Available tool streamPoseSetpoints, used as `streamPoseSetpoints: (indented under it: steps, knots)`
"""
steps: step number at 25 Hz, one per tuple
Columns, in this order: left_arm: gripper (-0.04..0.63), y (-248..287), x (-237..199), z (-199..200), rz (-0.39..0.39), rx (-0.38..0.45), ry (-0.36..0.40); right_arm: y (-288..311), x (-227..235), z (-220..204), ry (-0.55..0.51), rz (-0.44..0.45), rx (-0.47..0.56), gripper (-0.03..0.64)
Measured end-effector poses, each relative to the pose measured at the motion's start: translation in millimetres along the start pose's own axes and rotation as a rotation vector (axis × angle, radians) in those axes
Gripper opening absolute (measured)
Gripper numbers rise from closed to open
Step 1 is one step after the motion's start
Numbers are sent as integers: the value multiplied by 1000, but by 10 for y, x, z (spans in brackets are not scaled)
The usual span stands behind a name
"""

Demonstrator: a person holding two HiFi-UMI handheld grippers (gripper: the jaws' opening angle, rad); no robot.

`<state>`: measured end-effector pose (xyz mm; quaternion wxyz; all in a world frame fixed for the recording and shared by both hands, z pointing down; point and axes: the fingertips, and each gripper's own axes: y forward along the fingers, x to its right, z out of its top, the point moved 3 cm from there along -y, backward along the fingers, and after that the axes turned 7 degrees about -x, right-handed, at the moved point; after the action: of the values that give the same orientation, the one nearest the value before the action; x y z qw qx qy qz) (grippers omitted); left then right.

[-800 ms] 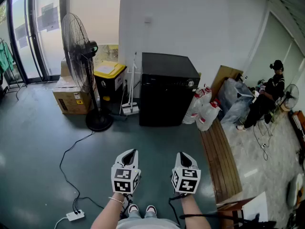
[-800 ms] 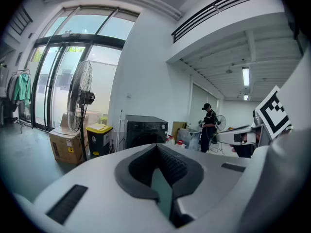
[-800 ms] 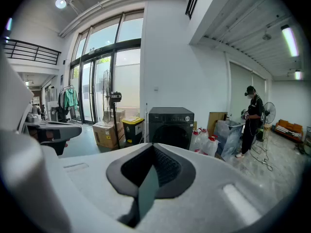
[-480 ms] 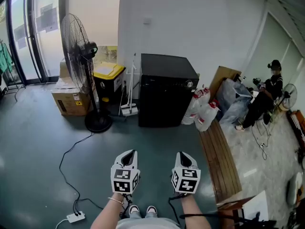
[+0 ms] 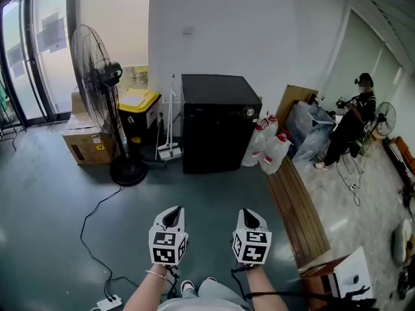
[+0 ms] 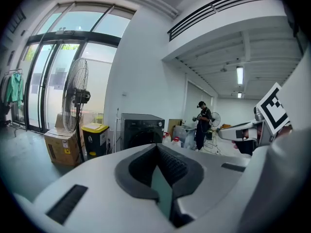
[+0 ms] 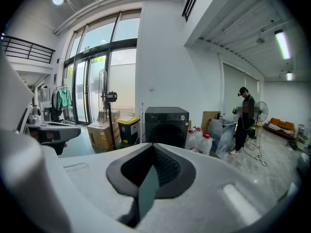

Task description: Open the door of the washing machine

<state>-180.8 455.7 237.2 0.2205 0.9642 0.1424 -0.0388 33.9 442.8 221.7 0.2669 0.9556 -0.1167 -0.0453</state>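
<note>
The black front-loading washing machine (image 5: 217,125) stands against the white wall, its door closed, a few steps ahead across the dark green floor. It also shows small in the left gripper view (image 6: 141,130) and in the right gripper view (image 7: 167,125). Both grippers are held low and side by side, pointing towards it and far short of it. The left gripper (image 5: 174,214) has its jaws together with nothing between them (image 6: 156,147). The right gripper (image 5: 250,216) looks the same, its jaws meeting on nothing (image 7: 153,149).
Left of the machine are a tall standing fan (image 5: 97,89), a yellow-lidded bin (image 5: 136,112), a cardboard box (image 5: 84,144) and a broom (image 5: 170,118). Water jugs (image 5: 269,151) and a wooden bench (image 5: 295,206) lie to its right, beyond them a seated person (image 5: 350,125). A cable runs to a power strip (image 5: 107,301).
The whole head view has shifted: the machine, fan and bin have slid a little left and nearer. Both grippers keep their place at the bottom of the view, jaws unchanged.
</note>
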Motion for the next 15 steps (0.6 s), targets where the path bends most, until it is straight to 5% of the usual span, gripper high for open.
streamPoseSetpoints:
  steps: [15]
  knots:
    - [5,563,-93,58,-42,-44,15,491,227,49,62,-35,-34,5]
